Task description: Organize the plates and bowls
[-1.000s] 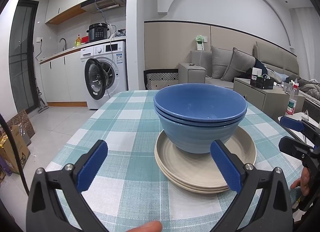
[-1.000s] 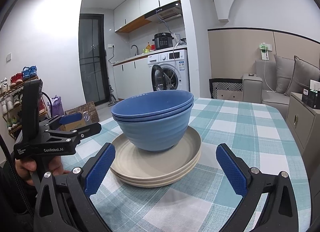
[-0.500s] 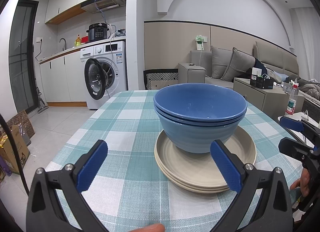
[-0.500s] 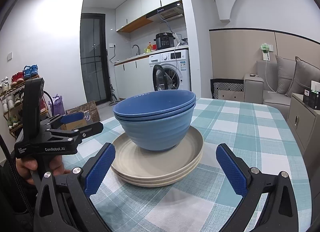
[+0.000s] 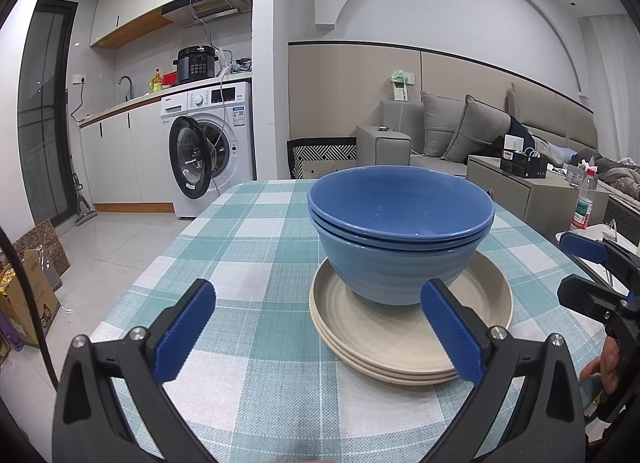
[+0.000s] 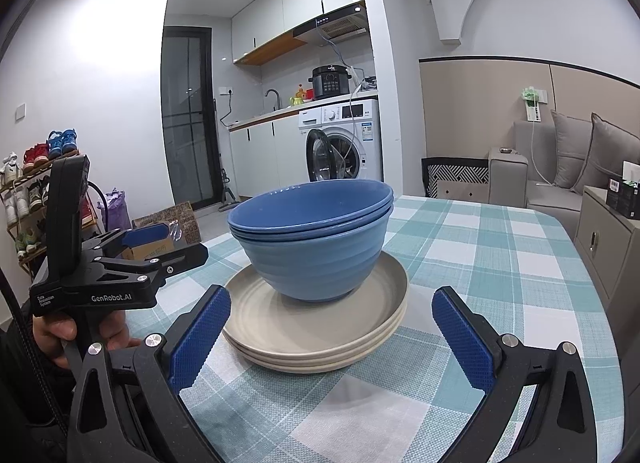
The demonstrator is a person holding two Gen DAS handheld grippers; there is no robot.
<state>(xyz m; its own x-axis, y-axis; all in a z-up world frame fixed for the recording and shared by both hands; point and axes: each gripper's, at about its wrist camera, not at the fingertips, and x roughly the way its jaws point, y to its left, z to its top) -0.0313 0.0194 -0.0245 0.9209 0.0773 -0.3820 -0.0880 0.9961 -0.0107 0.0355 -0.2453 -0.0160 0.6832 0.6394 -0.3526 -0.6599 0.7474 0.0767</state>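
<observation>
Here, nested blue ribbed bowls (image 5: 400,231) sit on stacked beige round plates (image 5: 400,347) toward the checked tablecloth's (image 5: 256,247) near edge. The left gripper (image 5: 318,329) and right gripper (image 6: 332,337), their textured blue pads spread wide, hold nothing.

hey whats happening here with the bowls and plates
A person holds a hand-held gripper in each hand over a checked table. The blue bowls sit nested on a stack of beige plates. The left hand-held gripper and the right hand-held gripper are both open, short of the stack and holding nothing.
</observation>
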